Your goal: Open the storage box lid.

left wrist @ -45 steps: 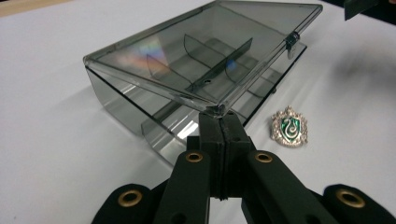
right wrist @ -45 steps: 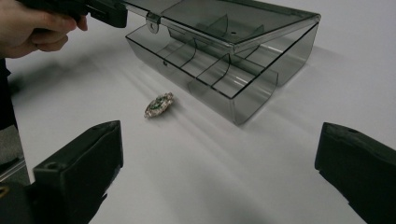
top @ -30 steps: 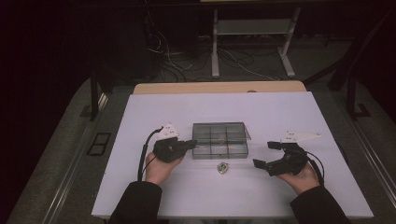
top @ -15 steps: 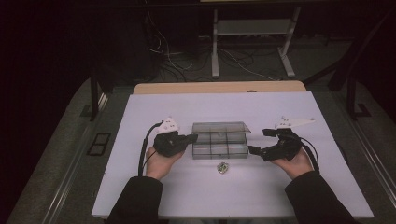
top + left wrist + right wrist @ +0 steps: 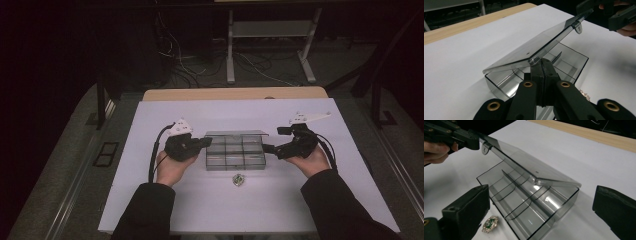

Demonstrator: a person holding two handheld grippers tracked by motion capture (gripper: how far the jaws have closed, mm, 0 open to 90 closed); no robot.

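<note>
A smoky clear box (image 5: 235, 156) with several compartments sits mid-table, its lid (image 5: 529, 50) tilted up from the back hinge. My left gripper (image 5: 206, 142) is shut on the lid's front left corner (image 5: 480, 141) and holds it raised; its tips (image 5: 541, 63) meet under that corner. My right gripper (image 5: 275, 140) is open, its jaws (image 5: 544, 207) spread wide at the box's right end without touching it. A small green and silver brooch (image 5: 238, 179) lies on the table in front of the box (image 5: 489, 223).
A white sheet (image 5: 225, 205) covers the table, with a wooden strip (image 5: 235, 94) along its far edge. Beyond it are a metal stand (image 5: 270, 30) and cables on a dark floor. Bare white surface lies all around the box.
My right gripper has moved left and farther up the table, from the front right to the box's right end. The left gripper has stayed at the lid.
</note>
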